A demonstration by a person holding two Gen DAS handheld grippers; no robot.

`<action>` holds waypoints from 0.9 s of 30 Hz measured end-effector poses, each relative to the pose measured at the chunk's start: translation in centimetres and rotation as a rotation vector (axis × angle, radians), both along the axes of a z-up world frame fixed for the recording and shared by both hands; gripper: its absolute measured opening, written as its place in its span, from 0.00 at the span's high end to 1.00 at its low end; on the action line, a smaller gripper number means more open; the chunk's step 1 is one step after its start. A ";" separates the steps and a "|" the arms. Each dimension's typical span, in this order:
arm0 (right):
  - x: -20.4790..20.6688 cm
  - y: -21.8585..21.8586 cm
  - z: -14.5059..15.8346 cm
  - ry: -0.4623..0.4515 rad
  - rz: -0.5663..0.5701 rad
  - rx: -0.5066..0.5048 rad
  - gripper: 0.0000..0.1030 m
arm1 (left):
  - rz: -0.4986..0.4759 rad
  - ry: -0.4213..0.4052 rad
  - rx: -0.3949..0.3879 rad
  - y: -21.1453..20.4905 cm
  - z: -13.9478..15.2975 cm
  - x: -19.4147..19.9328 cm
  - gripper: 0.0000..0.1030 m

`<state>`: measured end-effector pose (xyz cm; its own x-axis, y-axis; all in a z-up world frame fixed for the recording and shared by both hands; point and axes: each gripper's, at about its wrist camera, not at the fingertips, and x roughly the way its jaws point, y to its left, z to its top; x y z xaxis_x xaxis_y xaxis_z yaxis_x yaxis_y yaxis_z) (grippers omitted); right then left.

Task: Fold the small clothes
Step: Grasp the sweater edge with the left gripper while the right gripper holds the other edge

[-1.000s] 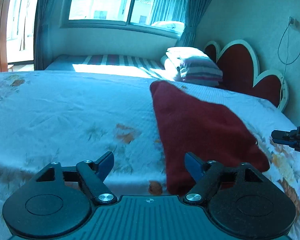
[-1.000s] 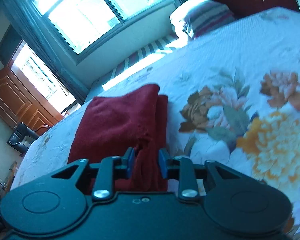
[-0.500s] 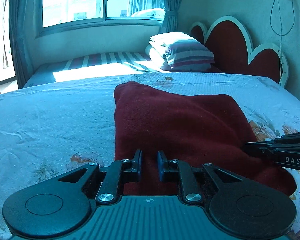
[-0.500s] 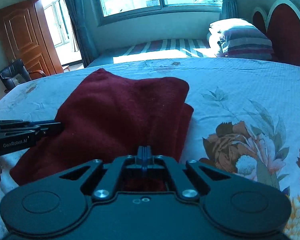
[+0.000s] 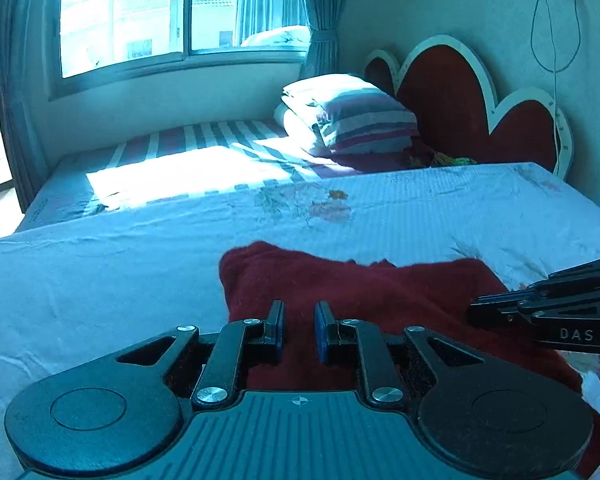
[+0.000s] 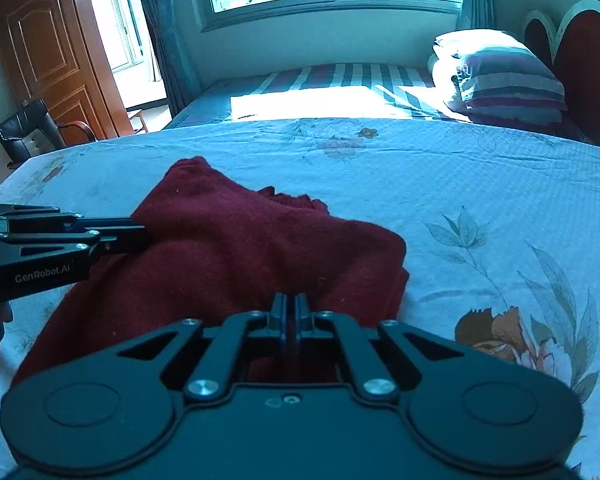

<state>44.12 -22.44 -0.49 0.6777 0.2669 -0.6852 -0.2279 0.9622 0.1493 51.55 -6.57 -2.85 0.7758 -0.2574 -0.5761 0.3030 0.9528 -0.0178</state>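
A dark red knitted garment (image 5: 380,296) lies folded on the floral bedsheet (image 5: 100,280); it also shows in the right wrist view (image 6: 236,248). My left gripper (image 5: 299,330) sits at its near edge, jaws narrowly apart with red cloth between them. My right gripper (image 6: 291,314) is shut on the garment's near edge. In each view the other gripper shows side-on at the cloth's edge: the right one (image 5: 476,314) and the left one (image 6: 140,236).
Striped pillows (image 5: 352,116) lie against a red scalloped headboard (image 5: 460,96) at the back right. A second striped bed (image 5: 180,160) lies under the window. A wooden door (image 6: 48,56) and black chair (image 6: 28,128) stand at far left.
The left gripper closed from wide open to a narrow gap over the garment's edge. The right gripper shut on the cloth. The garment's near edge has been carried forward and looks shorter.
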 end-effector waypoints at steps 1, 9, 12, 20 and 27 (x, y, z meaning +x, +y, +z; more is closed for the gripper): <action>0.0 0.1 0.9 -0.034 0.000 0.011 0.85 | 0.006 0.004 -0.003 0.1 0.2 1.0 0.85; 4.7 2.4 -1.5 0.010 0.017 0.009 0.95 | 0.014 0.082 0.079 -0.8 -3.5 4.6 0.85; 4.6 2.5 -0.8 0.018 0.015 0.000 0.92 | 0.008 0.091 0.082 -0.7 -2.4 4.7 0.85; 5.5 2.0 0.0 0.014 0.001 -0.048 0.84 | -0.001 0.074 0.148 -1.5 -2.7 5.3 0.85; 4.0 1.6 0.6 -0.022 0.000 -0.049 0.82 | 0.016 0.066 0.157 -1.1 -1.4 4.0 0.85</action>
<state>48.13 -20.85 0.06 0.6928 0.2332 -0.6824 -0.2304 0.9682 0.0970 55.54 -7.70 -4.24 0.7382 -0.1479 -0.6582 0.2906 0.9502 0.1124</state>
